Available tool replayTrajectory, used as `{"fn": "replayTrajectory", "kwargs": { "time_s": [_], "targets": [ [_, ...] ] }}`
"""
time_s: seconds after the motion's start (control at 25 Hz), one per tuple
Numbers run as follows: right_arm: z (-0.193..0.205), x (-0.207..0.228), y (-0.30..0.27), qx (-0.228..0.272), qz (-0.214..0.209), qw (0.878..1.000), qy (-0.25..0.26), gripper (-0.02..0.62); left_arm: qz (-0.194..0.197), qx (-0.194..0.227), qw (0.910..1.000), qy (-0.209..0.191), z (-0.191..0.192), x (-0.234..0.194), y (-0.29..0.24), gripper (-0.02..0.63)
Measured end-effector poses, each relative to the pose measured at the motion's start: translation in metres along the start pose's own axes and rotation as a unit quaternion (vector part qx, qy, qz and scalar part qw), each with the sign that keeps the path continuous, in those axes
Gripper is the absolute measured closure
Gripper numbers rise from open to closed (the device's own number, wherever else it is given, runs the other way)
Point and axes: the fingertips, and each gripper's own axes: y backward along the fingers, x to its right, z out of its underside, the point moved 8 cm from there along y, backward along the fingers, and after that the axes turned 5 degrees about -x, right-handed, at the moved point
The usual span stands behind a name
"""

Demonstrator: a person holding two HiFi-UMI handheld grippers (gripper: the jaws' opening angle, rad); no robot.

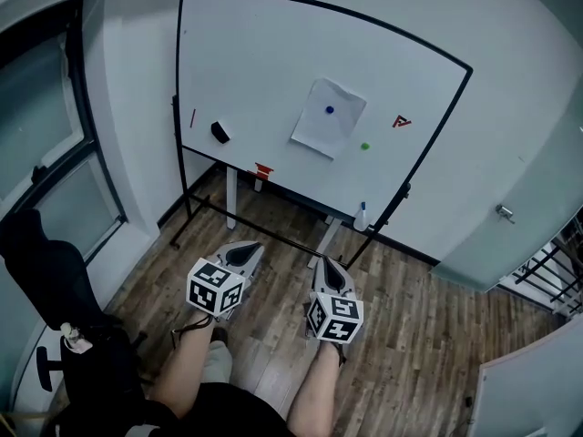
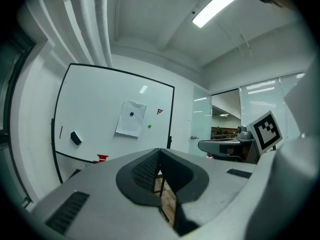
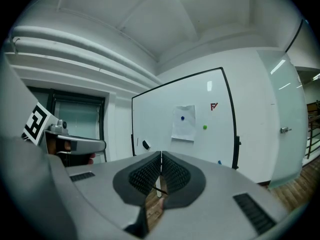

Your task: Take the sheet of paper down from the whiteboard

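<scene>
Facing the whiteboard point(image 1: 255, 53) and sheet of paper point(image 1: 328, 118), left tongs point(image 1: 244, 253) and right tongs point(image 1: 329, 271) together, empty

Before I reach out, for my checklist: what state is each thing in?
White paper sheet: hanging on the whiteboard, under a blue round magnet.
Left hand-held gripper: shut, empty.
Right hand-held gripper: shut, empty.
Black eraser: stuck on whiteboard.
</scene>
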Motion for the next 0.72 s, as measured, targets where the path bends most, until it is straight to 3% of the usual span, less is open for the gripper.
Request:
{"fn": "replayTrajectory", "kwargs": {
  "time_s": [0.44,0.72],
  "targets": [
    [-0.046,0.031,-0.143,0.002,0.019,1.000,0.018,0.569,0.027,0.017,0.9994,0.009,-0.039,-0.095,-0.116,0.584],
    [-0.066,0.038,-0.251,-0.014,0.055,0.998,0.000,0.569,0.023,0.003,0.9994,0.024,-0.052,-0.194,-0.179,0.584]
  ]
}}
